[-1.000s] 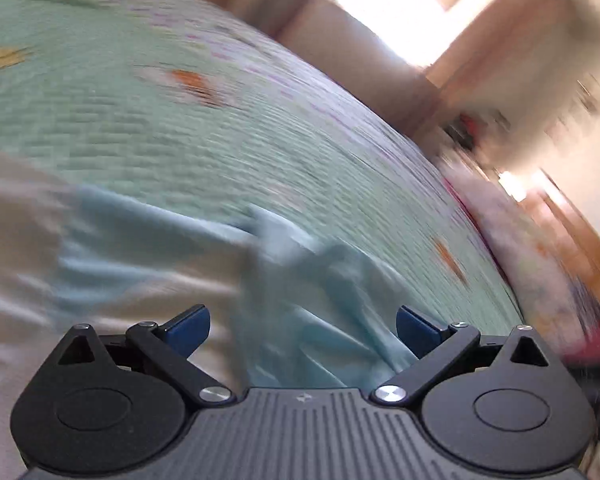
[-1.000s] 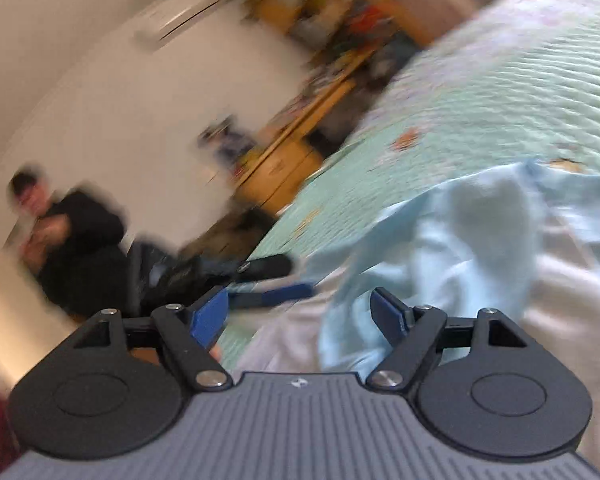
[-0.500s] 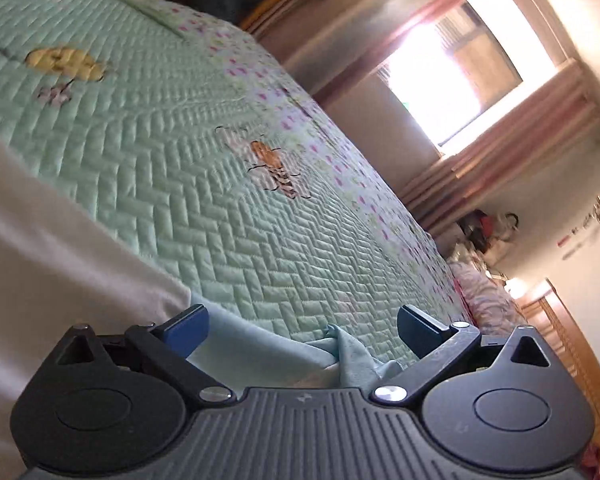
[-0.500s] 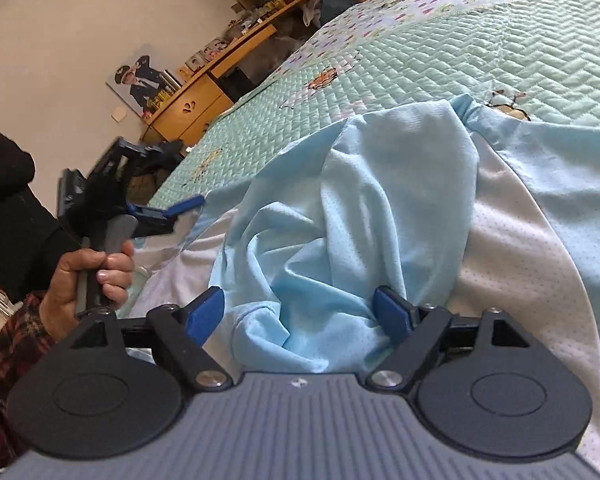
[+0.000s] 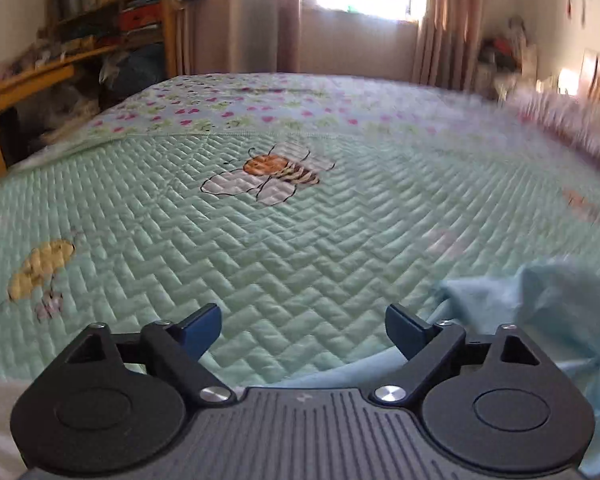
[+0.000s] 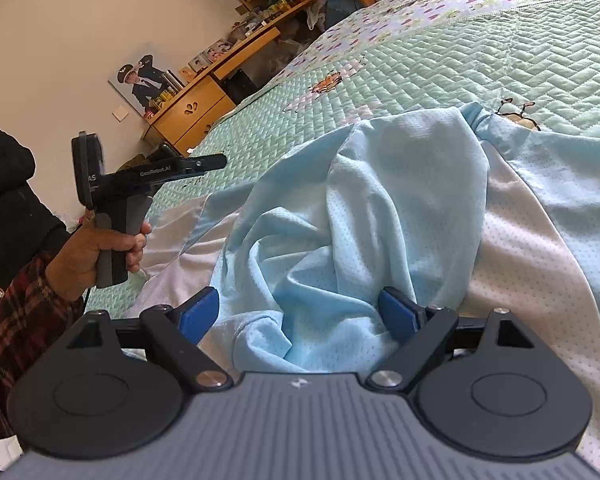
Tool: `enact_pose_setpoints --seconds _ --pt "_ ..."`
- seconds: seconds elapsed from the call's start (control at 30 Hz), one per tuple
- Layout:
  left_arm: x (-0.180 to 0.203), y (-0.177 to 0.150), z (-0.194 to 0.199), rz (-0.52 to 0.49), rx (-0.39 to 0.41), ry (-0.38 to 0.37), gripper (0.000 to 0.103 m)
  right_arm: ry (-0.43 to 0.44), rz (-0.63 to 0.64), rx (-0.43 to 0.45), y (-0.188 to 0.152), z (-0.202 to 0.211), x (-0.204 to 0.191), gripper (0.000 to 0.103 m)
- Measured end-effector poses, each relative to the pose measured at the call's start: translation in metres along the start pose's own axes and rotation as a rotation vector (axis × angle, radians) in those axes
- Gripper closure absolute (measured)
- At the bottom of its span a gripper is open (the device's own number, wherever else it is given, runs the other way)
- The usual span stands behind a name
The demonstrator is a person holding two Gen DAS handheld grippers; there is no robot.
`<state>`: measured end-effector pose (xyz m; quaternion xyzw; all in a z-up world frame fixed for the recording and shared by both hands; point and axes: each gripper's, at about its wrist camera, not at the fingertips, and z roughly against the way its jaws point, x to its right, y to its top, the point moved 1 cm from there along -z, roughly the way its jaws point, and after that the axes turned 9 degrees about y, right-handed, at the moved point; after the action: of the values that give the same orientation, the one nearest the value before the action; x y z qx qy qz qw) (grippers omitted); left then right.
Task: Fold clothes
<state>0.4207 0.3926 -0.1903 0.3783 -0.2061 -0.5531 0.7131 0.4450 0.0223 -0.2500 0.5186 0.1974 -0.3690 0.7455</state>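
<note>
right side of quilt (image 5: 572, 128): motion-blurred | shirt (image 6: 380, 208): cut off at frame edge, perhaps under right claw (image 6: 299, 312)

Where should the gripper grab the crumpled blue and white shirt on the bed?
Probably the raised ridge of the crumpled light blue and white mesh shirt, coming from the near edge with the open right gripper. That bunched fold stands up off the green quilted bedspread, so the fingers can close around it; the flat white panels offer nothing to pinch.

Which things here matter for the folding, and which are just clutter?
For the job:
- light blue and white garment, crumpled on the quilt
- left gripper, open
- right gripper, open over the garment

Just lying about:
- bookshelf
- desk
- framed photo
</note>
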Motion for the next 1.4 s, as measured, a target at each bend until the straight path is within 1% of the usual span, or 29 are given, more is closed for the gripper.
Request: enact_pose_setpoints --seconds 0.03,0.1,0.27,0.4,0.47,0.57,0.7,0.77,0.8,0.9,0.97,1.0,1.03,1.17,1.27,1.3,1.37,1.4 --pt "0.000 -0.001 -0.003 -0.013 -0.001 -0.003 0.015 -0.002 0.002 0.001 0.000 -0.001 0.000 0.015" --pt "0.007 -0.002 -0.005 -0.040 -0.008 -0.034 0.016 -0.004 0.004 0.001 0.001 -0.001 0.000 0.015" --pt "0.026 -0.026 -0.003 -0.172 -0.023 -0.029 0.016 -0.003 0.003 0.003 0.002 -0.003 -0.001 0.015" --pt "0.035 -0.036 0.004 -0.209 0.013 -0.043 0.015 -0.003 0.008 0.002 0.002 -0.004 -0.001 0.014" --pt "0.039 -0.040 0.004 -0.232 0.013 -0.056 0.012 -0.002 0.008 0.002 0.002 -0.003 -0.001 0.014" --pt "0.045 -0.044 0.003 -0.264 0.012 -0.075 0.011 -0.001 0.009 0.003 0.002 -0.004 -0.001 0.013" --pt "0.045 -0.039 0.001 -0.240 0.008 -0.111 0.012 0.002 0.012 0.003 0.002 -0.004 -0.001 0.013" --pt "0.043 -0.034 0.011 -0.225 0.054 -0.081 0.013 0.004 0.012 0.005 0.002 -0.004 -0.001 0.012" --pt "0.041 -0.031 0.014 -0.213 0.075 -0.049 0.012 0.005 0.011 0.005 0.002 -0.004 -0.001 0.013" --pt "0.037 -0.029 0.012 -0.203 0.046 -0.029 0.012 0.002 0.008 0.005 0.003 -0.004 -0.002 0.013" --pt "0.048 -0.041 0.006 -0.276 -0.013 -0.058 0.014 0.002 -0.010 0.011 0.006 -0.003 -0.003 0.013" --pt "0.053 -0.047 0.005 -0.307 -0.029 -0.069 0.014 0.013 -0.023 0.026 0.009 0.000 -0.004 0.013" --pt "0.056 -0.051 0.008 -0.320 -0.012 -0.074 0.014 0.036 -0.030 0.053 0.012 0.005 -0.006 0.013" --pt "0.060 -0.057 0.017 -0.330 -0.010 -0.089 0.016 0.094 -0.017 0.119 0.018 0.005 -0.018 0.013" --pt "0.064 -0.061 0.024 -0.378 0.001 -0.090 0.016 0.131 -0.005 0.161 0.022 0.003 -0.027 0.013" --pt "0.066 -0.061 0.027 -0.392 -0.001 -0.105 0.017 0.146 -0.021 0.178 0.023 0.000 -0.028 0.013" --pt "0.069 -0.064 0.031 -0.410 -0.005 -0.141 0.017 0.183 -0.111 0.221 0.024 -0.012 -0.025 0.013" --pt "0.070 -0.066 0.033 -0.418 -0.005 -0.156 0.017 0.219 -0.160 0.237 0.024 -0.018 -0.022 0.013"
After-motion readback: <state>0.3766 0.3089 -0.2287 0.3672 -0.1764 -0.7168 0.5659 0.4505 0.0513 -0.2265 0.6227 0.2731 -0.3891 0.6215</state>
